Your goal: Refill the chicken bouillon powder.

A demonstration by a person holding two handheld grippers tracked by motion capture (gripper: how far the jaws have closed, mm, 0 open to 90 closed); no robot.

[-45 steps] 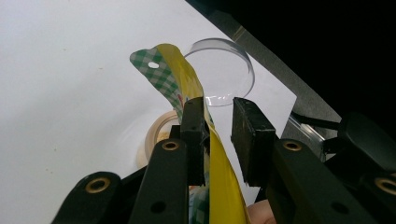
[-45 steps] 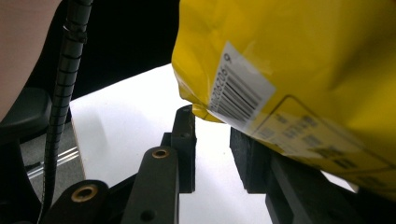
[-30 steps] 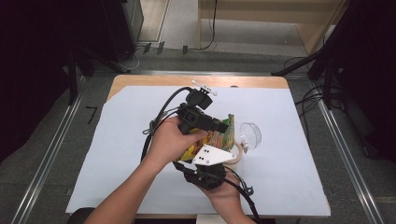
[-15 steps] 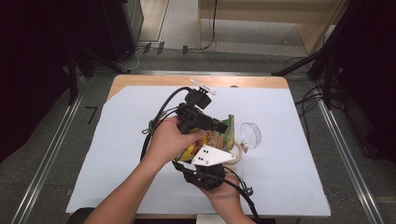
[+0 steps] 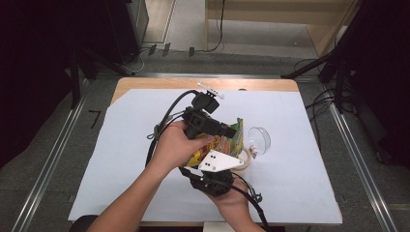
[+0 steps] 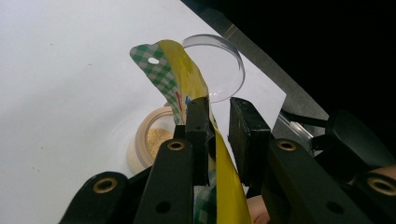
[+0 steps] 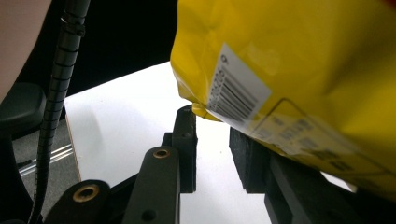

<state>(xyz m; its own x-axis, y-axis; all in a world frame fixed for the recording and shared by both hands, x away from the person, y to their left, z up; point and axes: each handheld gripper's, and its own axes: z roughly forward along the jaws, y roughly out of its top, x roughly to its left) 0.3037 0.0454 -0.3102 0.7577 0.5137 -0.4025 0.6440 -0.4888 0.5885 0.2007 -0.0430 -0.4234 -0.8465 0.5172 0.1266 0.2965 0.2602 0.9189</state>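
Snack pouch held over a small tub at mid-table.

The left gripper (image 5: 231, 130), in the person's left hand (image 5: 176, 147), has its jaws narrowed around the top edge of the yellow, green-checked snack pouch (image 6: 187, 88), which is tilted over the tan tub (image 6: 149, 142) of crumbs on the white table cover (image 5: 121, 145). The right gripper (image 7: 212, 135) sits below the pouch with its jaws narrow; whether its pads press the pouch I cannot tell. A clear lid (image 5: 259, 138) lies just right of the tub.
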